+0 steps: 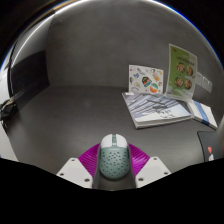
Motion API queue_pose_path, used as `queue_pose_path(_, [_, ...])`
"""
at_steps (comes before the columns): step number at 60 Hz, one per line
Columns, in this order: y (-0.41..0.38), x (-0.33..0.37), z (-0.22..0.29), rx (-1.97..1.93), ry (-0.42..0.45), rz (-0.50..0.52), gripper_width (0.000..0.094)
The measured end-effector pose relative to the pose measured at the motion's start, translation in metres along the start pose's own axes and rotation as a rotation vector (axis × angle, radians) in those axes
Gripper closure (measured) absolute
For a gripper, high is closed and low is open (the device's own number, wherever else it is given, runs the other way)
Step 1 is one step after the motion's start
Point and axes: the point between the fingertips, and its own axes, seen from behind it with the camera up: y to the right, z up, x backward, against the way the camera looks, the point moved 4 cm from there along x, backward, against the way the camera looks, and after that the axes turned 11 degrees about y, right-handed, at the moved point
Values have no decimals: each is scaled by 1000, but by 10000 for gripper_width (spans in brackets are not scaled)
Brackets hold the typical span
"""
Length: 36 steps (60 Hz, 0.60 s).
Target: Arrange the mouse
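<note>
In the gripper view, the gripper (pixel 112 172) holds a pale mouse (pixel 113 156) with many small holes in its shell. The two purple pads (pixel 90 157) press on its left and right sides, so the fingers are closed on it. The mouse is over the near part of the grey desk (pixel 70 115). Farther away, toward the right edge of the desk, a stack of papers (pixel 157 109) lies flat. Behind it stand a small card (pixel 146 79) and a green leaflet (pixel 182 71).

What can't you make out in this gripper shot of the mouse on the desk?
- Mouse: its near end, cut off between the gripper fingers; contact with the pads unclear.
- Booklets: print too small to read.
- Upright cards: pictures too small to tell.
- Dark object: blurred, cut off at the side.
</note>
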Motion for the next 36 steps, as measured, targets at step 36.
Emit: queue_pose_path(36, [365,192,132,-1,369,-304,551])
